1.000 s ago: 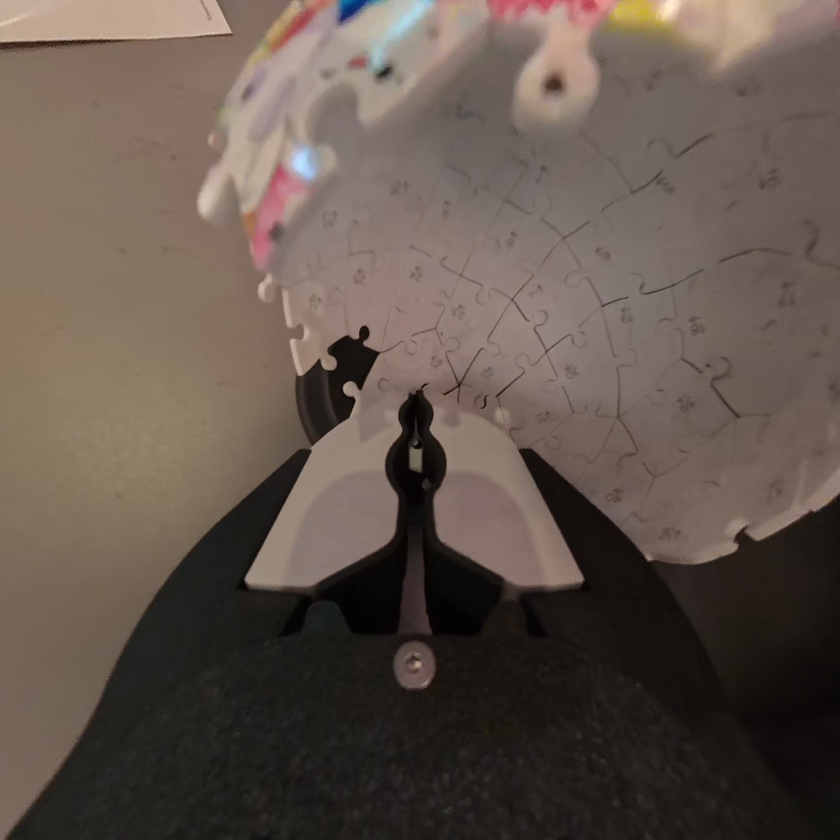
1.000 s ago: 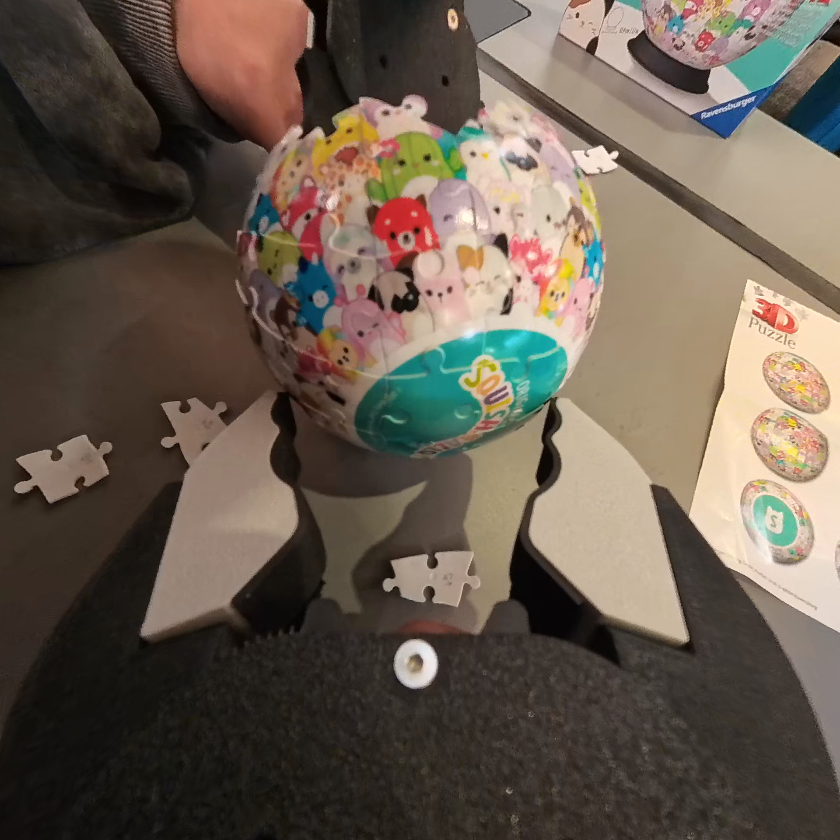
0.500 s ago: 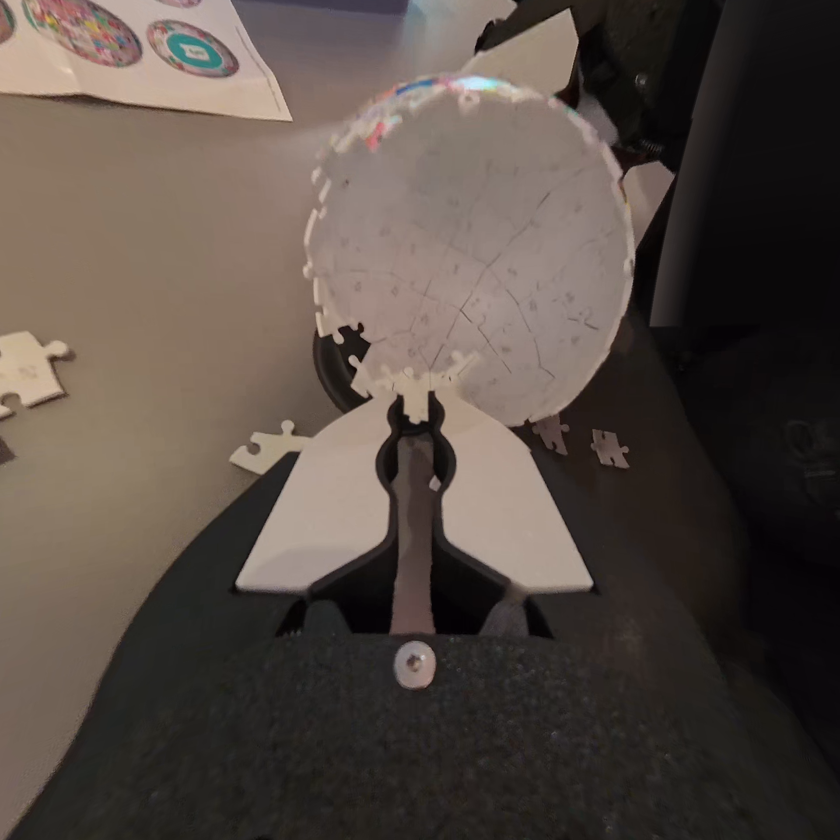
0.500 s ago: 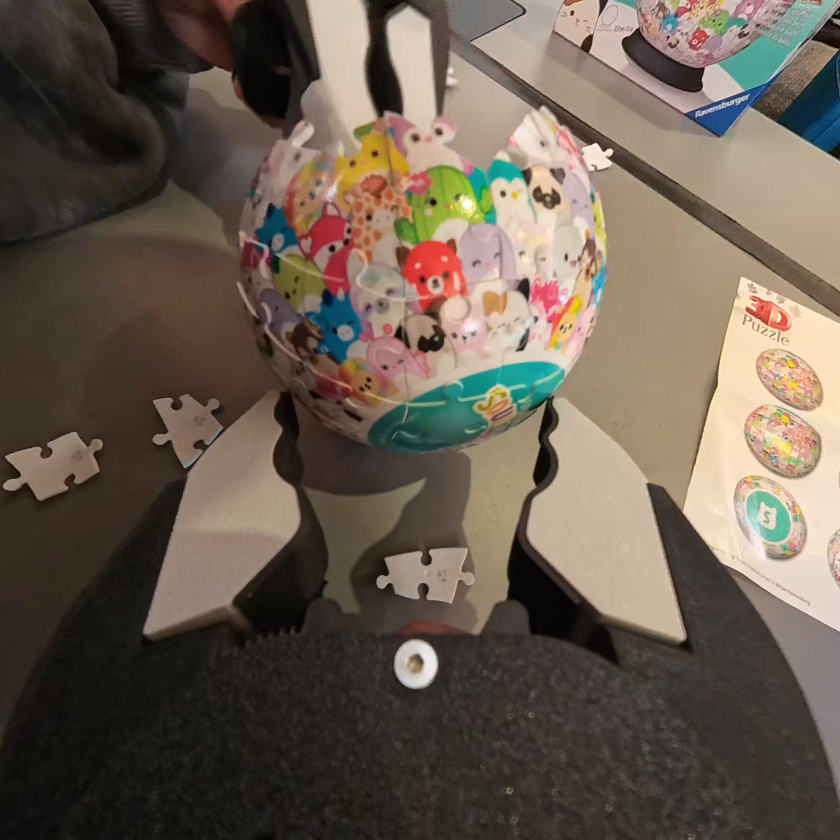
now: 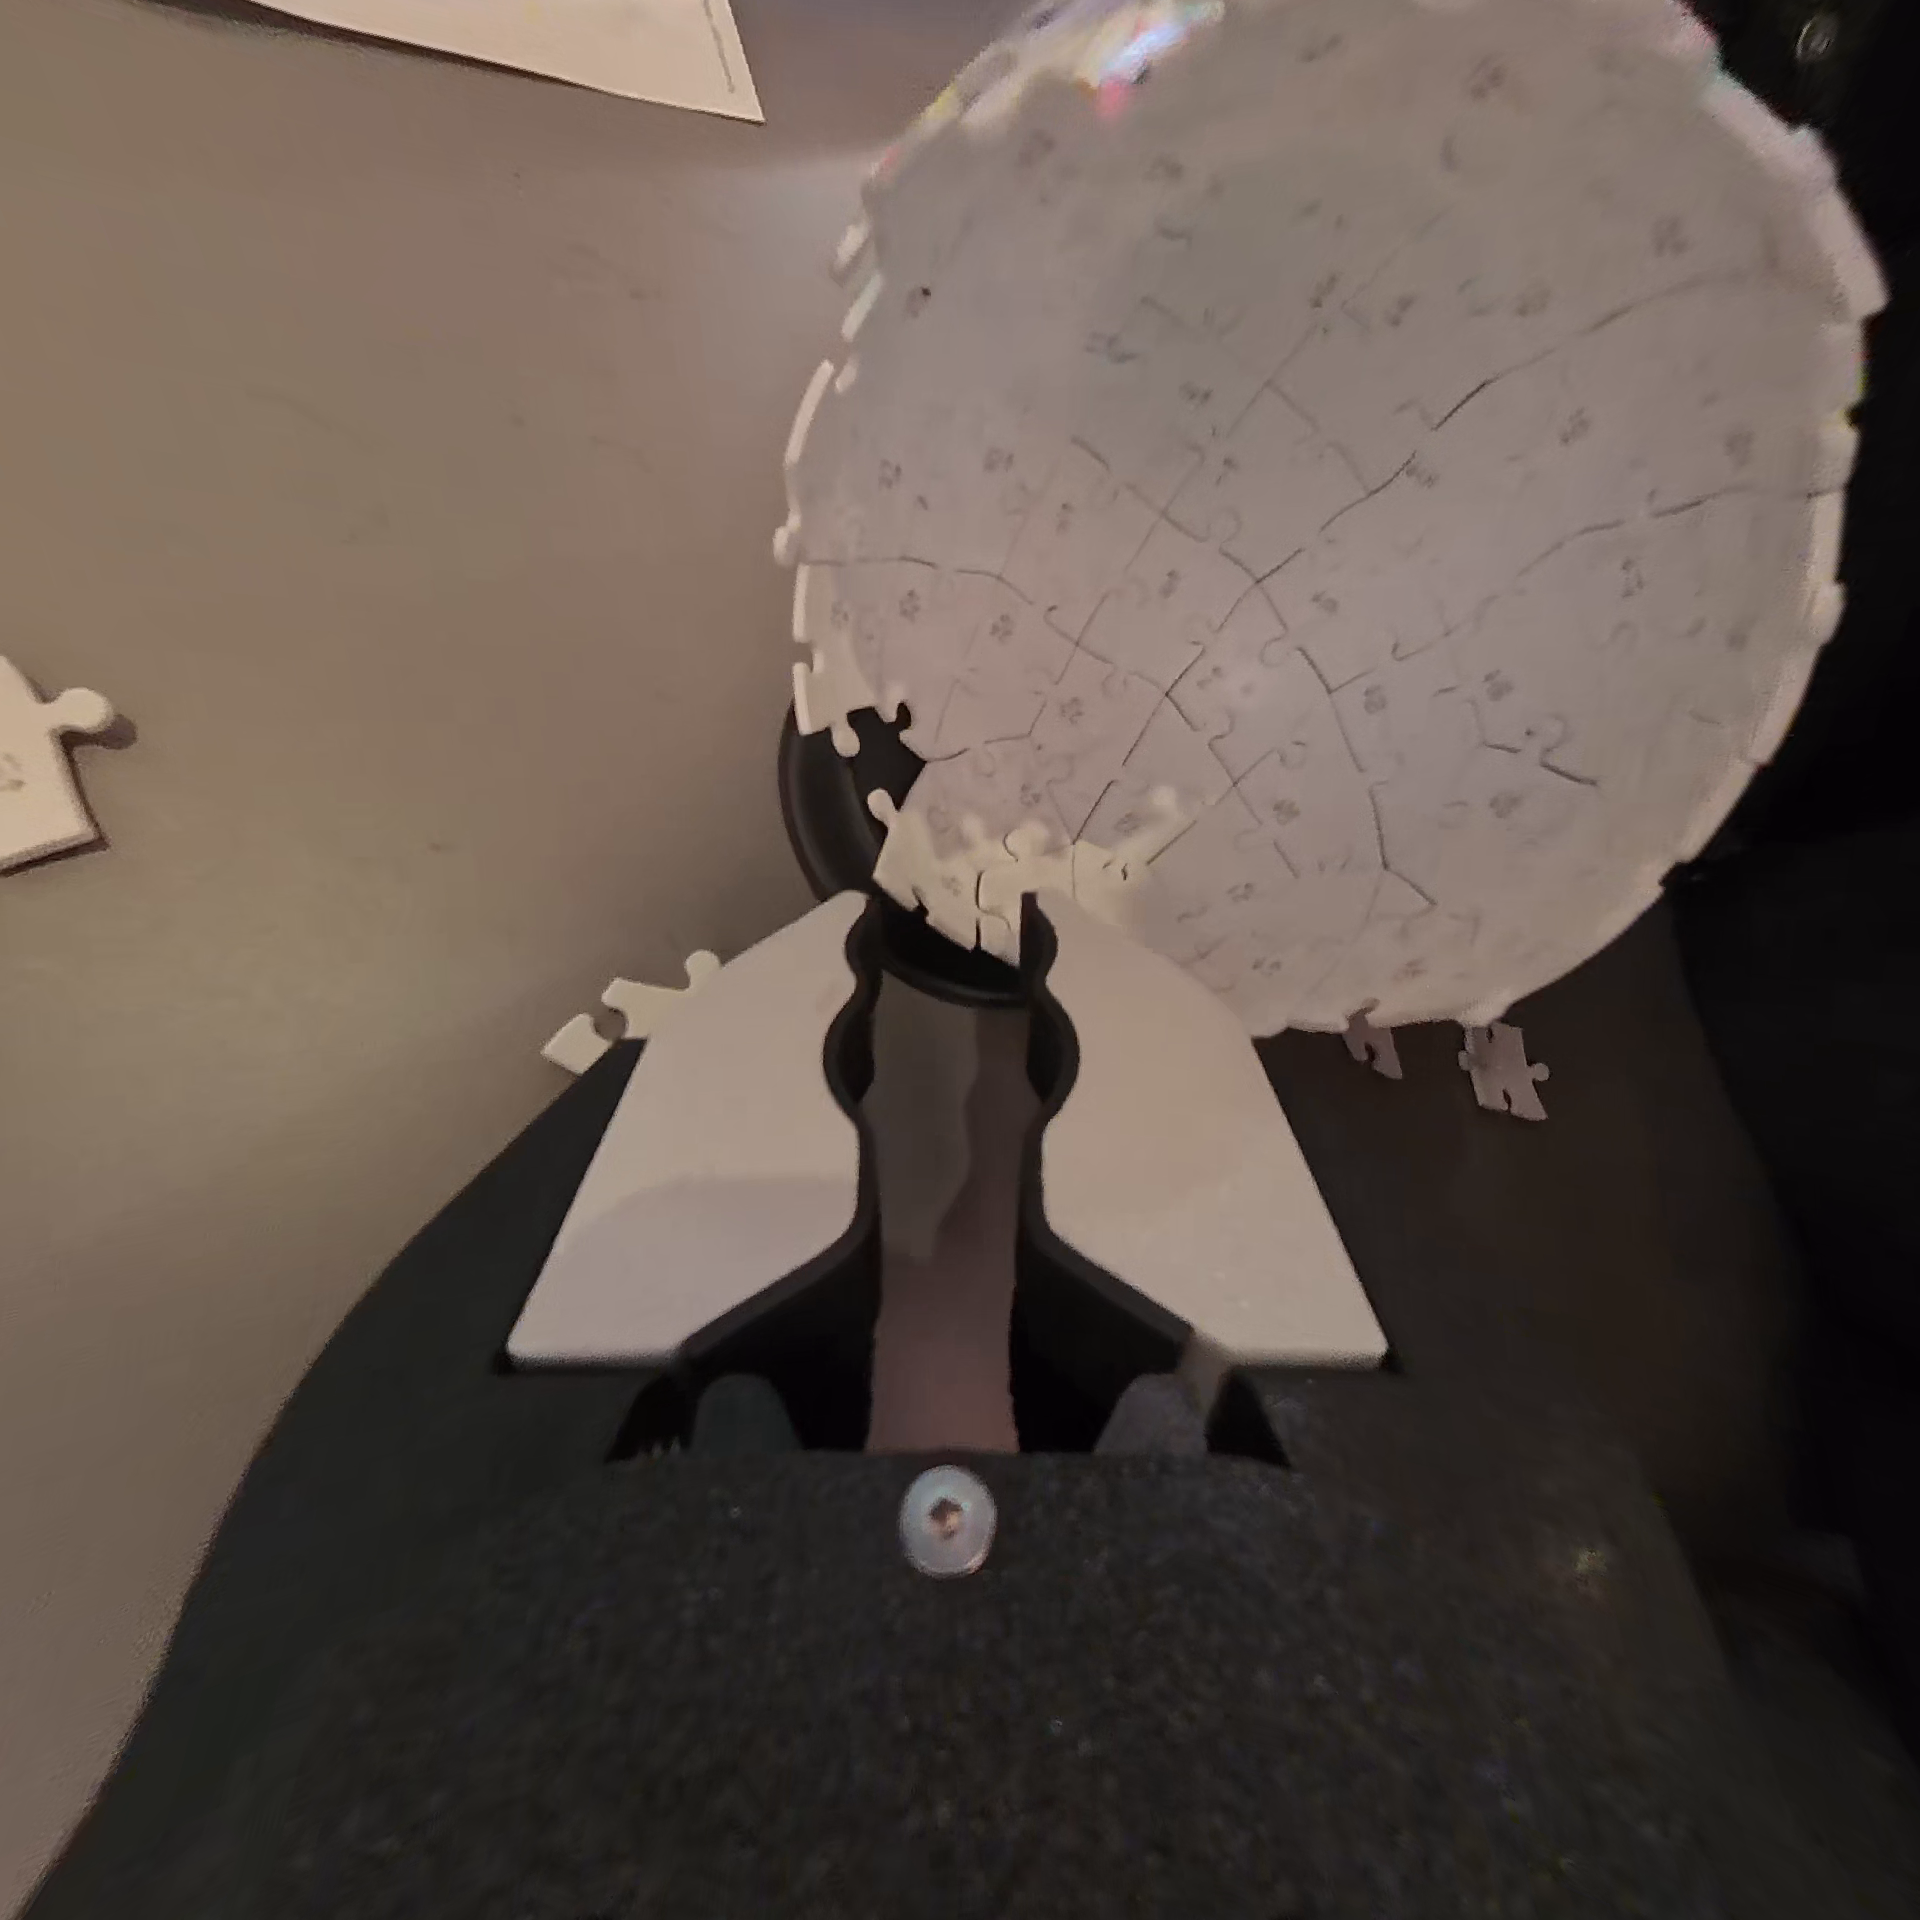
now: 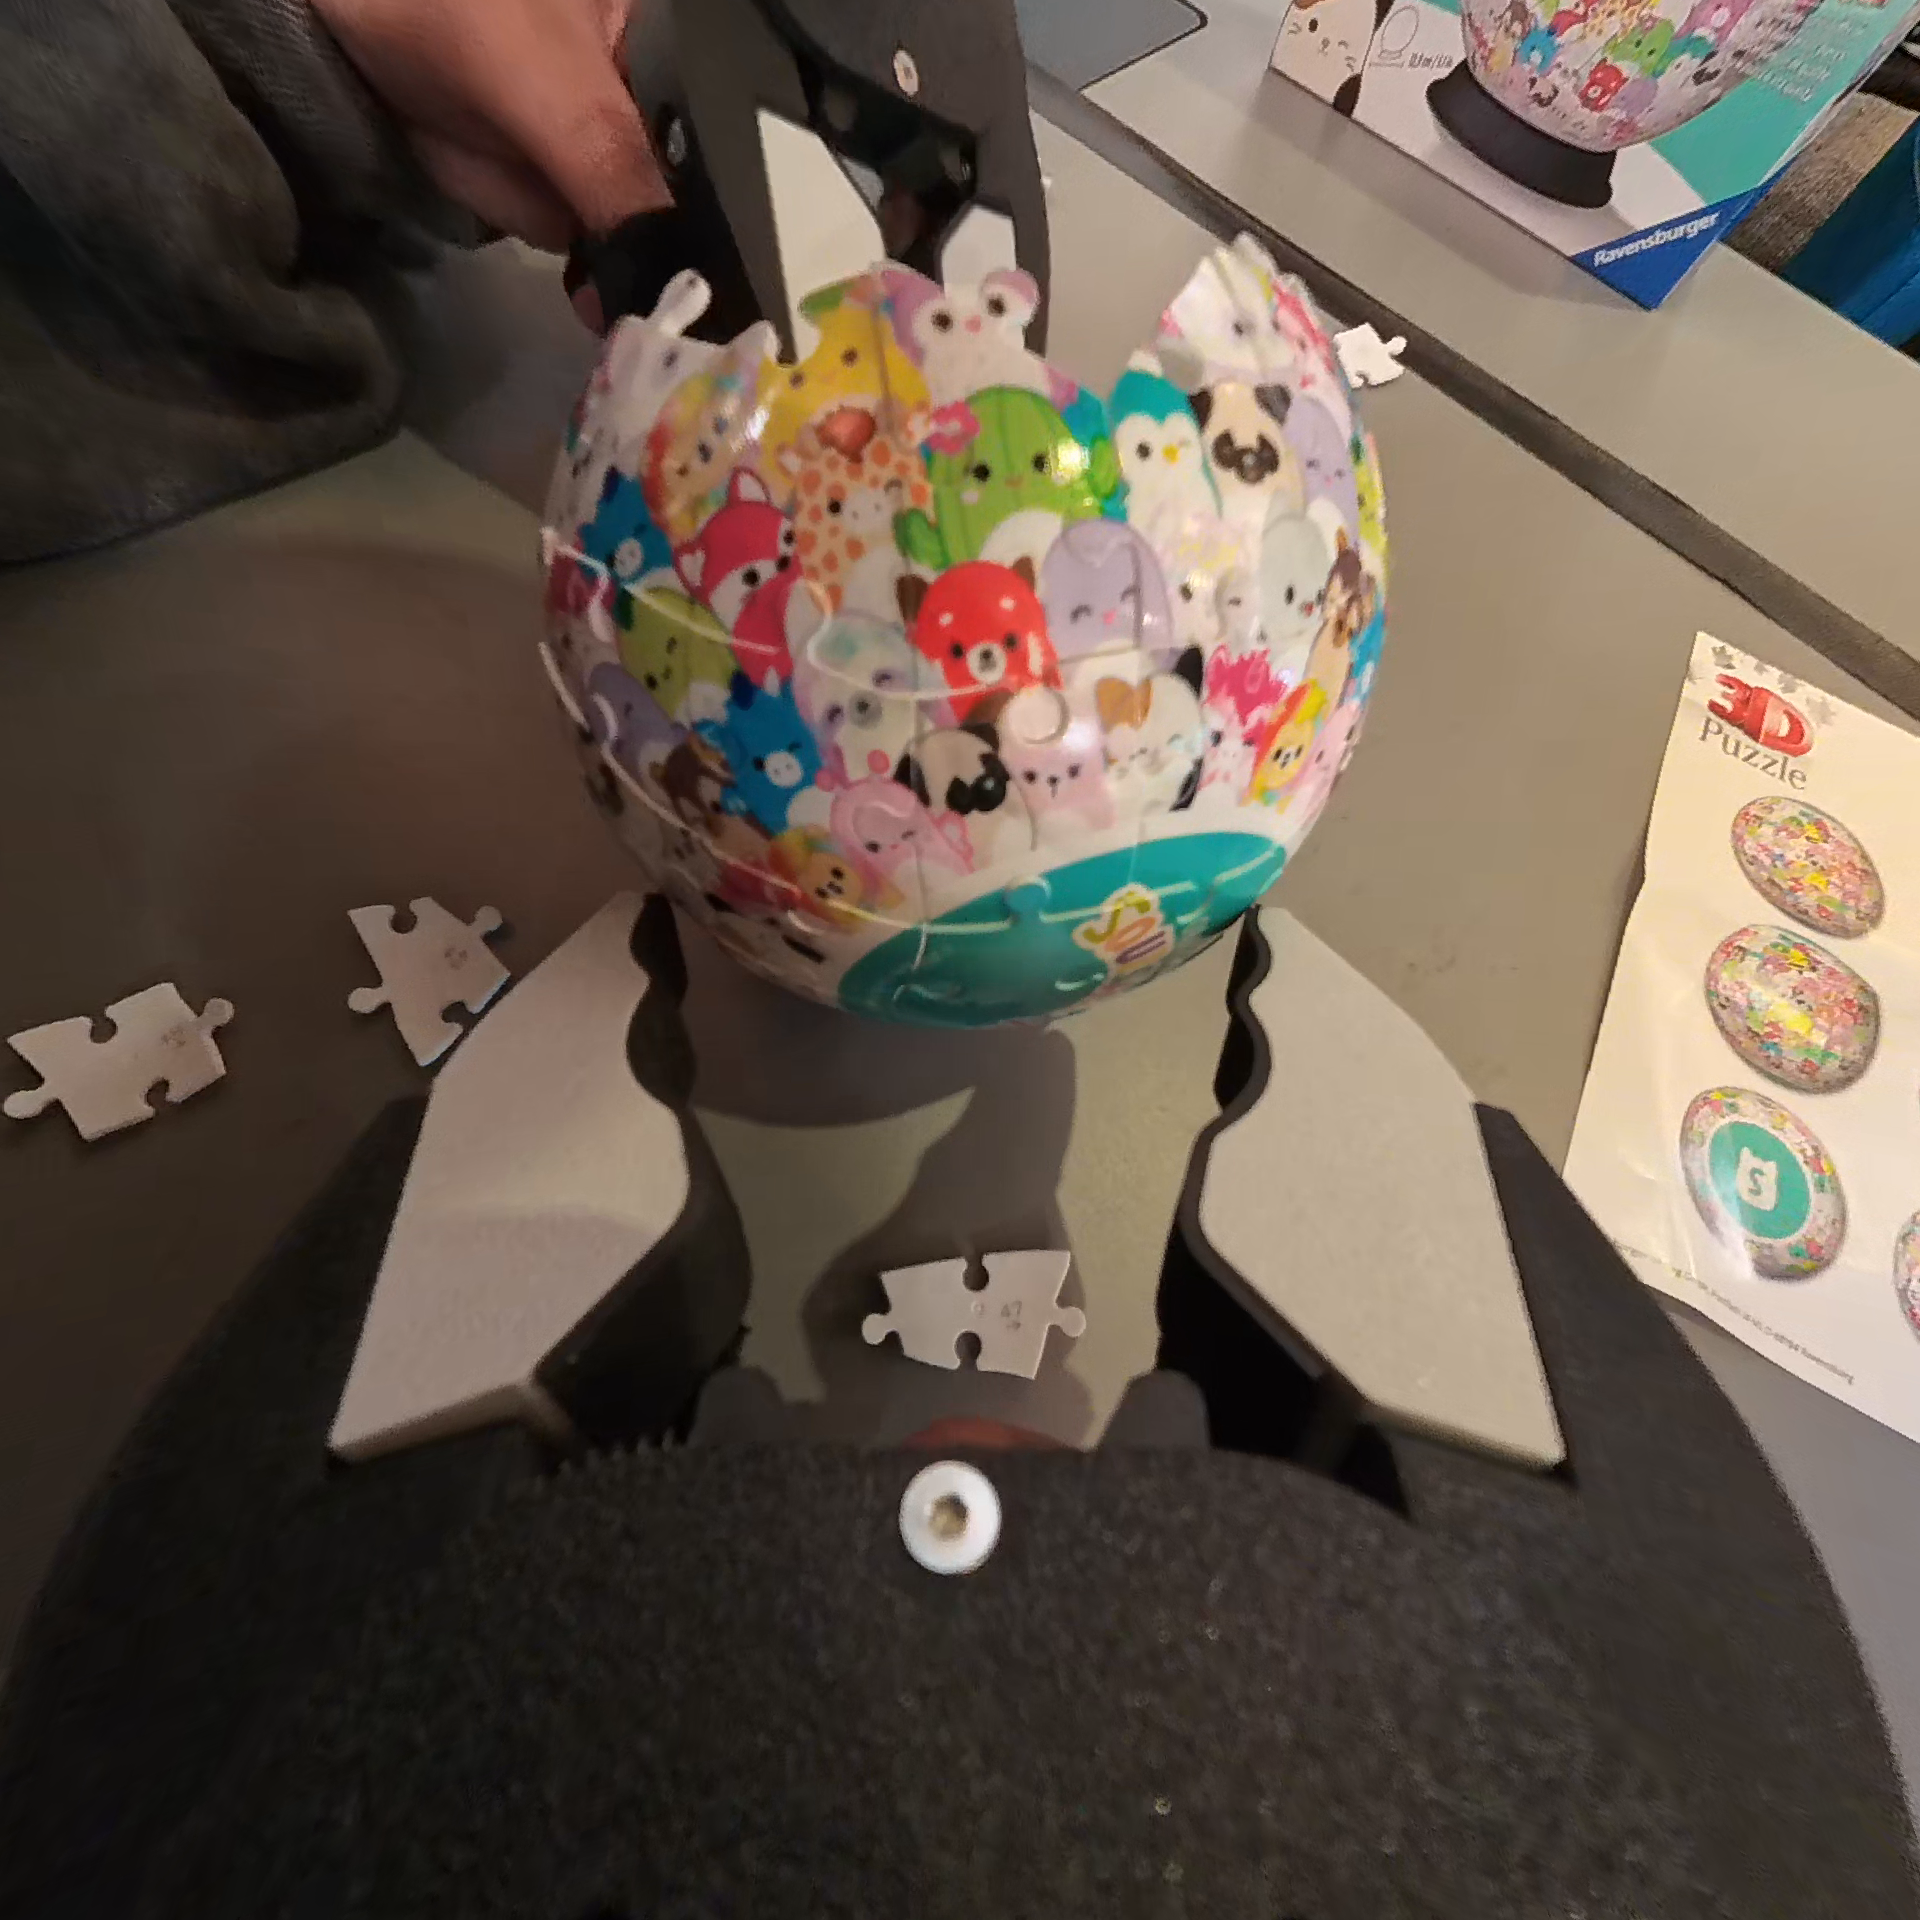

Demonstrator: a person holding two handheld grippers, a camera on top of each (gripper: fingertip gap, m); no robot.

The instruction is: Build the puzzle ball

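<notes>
Left tongs (image 5: 945, 935) parted since earlier, apparently touching puzzle ball (image 5: 1299, 582) rim, right tongs (image 6: 951, 997) spread wide, empty.

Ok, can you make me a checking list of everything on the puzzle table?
Surface: grey table, with a dark seam near the far side.
Job's things: puzzle ball, top unfinished with a jagged rim; black stand ring by it; loose pieces lying face down.
Clutter: picture leaflet; puzzle box beyond the seam.
Claws: left claw open, tips at the ball's rim; right claw open wide and empty, one piece lying between its fingers.
Cables: nothing seen.
Surroundings: a person's hand and grey sleeve.
</notes>
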